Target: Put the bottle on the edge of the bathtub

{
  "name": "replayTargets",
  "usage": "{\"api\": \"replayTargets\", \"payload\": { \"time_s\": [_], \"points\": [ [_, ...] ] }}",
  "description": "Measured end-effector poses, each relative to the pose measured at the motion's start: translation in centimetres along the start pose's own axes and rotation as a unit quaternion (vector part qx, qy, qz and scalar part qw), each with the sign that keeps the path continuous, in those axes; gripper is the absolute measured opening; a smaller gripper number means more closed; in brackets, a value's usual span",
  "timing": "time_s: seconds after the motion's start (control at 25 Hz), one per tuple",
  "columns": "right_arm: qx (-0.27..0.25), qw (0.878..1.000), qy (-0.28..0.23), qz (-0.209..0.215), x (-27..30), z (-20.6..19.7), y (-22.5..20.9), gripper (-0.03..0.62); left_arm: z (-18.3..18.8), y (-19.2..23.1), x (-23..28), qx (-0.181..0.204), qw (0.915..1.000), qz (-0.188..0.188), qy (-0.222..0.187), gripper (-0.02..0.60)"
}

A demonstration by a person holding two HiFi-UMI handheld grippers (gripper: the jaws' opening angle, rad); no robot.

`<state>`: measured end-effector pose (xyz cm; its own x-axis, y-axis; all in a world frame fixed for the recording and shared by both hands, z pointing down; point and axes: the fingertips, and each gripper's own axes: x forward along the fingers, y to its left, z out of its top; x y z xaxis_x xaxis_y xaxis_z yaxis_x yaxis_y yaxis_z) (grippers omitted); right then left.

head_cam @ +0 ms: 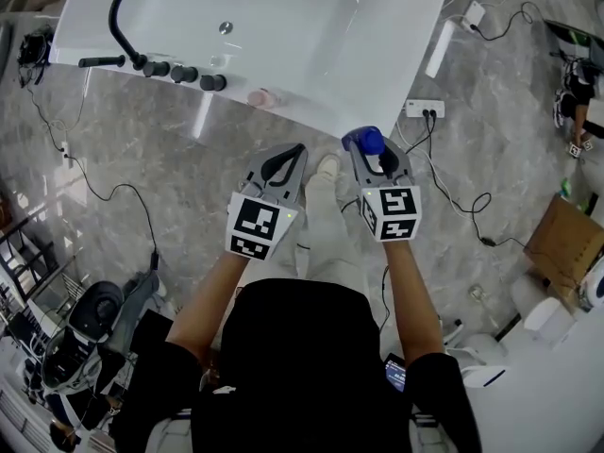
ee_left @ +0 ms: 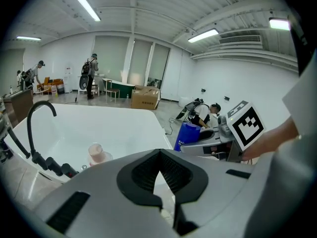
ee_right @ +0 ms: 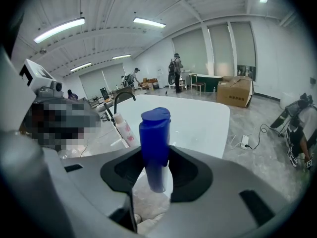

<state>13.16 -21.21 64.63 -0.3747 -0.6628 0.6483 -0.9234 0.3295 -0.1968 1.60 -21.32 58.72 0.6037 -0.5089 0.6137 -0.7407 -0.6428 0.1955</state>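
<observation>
At twelve o'clock, just short of the bathtub point(head_cam: 311, 111) rim, your right hand-held gripper point(head_cam: 377, 159) pinches the blue bottle point(head_cam: 364, 141) low on its body, which looks like stiff, smooth plastic, likely light and slippery, while your left hand-held gripper point(head_cam: 288, 157) is pressed together, empty.

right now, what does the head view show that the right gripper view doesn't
Only the head view: the person's arms, the marker cube on the right gripper, and the drain.
Only the right gripper view: ceiling lights, a cardboard box and people standing far off.
Both: the blue bottle clamped in the right gripper, the white tub, its black faucet and a pink bottle on the tub's edge.
</observation>
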Motion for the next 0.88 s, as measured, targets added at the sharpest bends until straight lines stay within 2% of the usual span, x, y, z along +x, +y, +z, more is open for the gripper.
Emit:
{"api": "replayTargets", "payload": {
  "time_s": [0.08,0.28,0.88],
  "points": [
    [-0.003,1.000,0.008,0.001,0.9,-0.7,-0.3,0.163,-0.9,0.1,0.5,-0.006,1.0000,0.000,0.007,0.012],
    [-0.012,1.000,0.014,0.006,3.4,-1.7,-0.3,0.163,-2.7,0.9,1.3,-0.058,0.9982,-0.003,0.017,0.012],
    [-0.058,0.998,0.019,0.028,7.7,-2.8,0.1,0.163,-4.6,1.8,2.3,-0.059,0.9977,0.013,0.031,0.012]
  ]
}}
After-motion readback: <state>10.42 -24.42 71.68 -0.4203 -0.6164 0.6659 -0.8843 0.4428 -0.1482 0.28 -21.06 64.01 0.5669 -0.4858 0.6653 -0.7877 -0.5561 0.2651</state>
